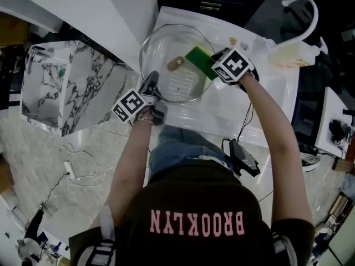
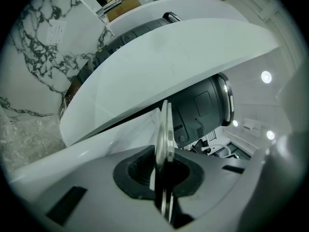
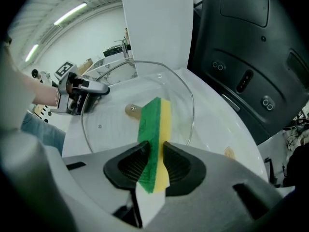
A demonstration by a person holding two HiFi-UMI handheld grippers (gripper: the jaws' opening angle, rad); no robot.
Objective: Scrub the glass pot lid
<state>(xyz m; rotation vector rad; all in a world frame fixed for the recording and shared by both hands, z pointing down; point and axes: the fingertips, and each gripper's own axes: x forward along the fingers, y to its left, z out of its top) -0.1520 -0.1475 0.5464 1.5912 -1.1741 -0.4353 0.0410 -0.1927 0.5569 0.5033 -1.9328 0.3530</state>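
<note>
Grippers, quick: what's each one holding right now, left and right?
Left gripper: closed on the lid's rim.
Right gripper: closed on the sponge.

Head view looks steeply down; gripper views (both close) share the glass lid (image 1: 166, 51).

The one word I can read is BROOKLYN, in pink capitals across the back of the person's dark shirt (image 1: 197, 222), upside down in the head view. The cubes on the left gripper (image 1: 152, 78) and right gripper (image 1: 217, 56) bear only black-and-white square marker patterns.
</note>
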